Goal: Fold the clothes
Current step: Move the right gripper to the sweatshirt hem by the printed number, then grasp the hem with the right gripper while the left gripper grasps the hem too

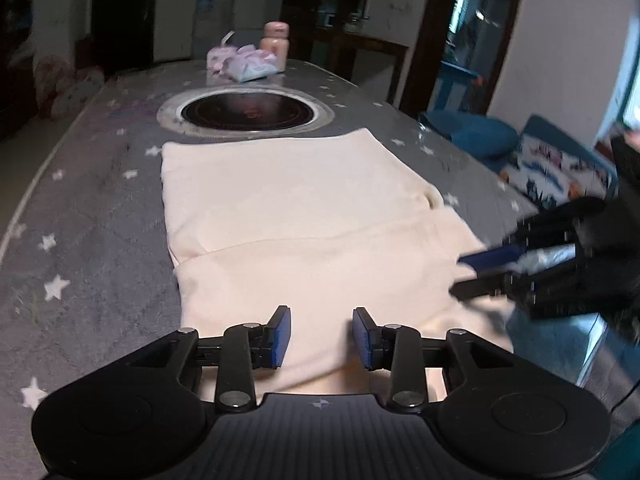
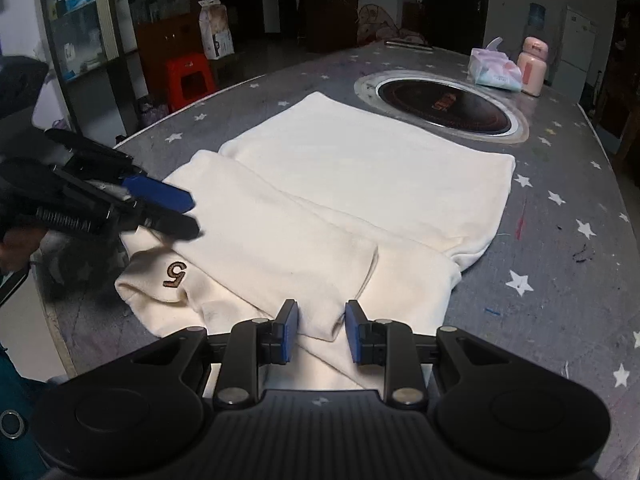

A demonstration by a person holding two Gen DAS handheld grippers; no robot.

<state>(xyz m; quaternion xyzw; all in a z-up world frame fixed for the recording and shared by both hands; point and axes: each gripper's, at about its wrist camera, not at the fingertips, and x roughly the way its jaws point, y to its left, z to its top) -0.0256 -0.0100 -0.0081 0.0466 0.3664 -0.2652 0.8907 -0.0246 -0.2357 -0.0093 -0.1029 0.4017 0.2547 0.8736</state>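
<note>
A cream garment (image 1: 288, 216), partly folded with one layer doubled across its near end, lies flat on a grey star-printed table (image 1: 80, 208), its far hem just short of the round inset cooktop (image 1: 246, 110). An embroidered "5" (image 2: 175, 274) marks the fold nearest the table's edge. The left tongs (image 1: 321, 336) hover over the garment's near edge, blue pads parted and holding nothing. The right tongs (image 2: 322, 330) sit over the opposite near corner, also parted, cloth showing between the pads without being pinched. Beyond the cooktop stand a pink bottle (image 2: 532, 66) and a tissue pack (image 2: 496, 70).
</note>
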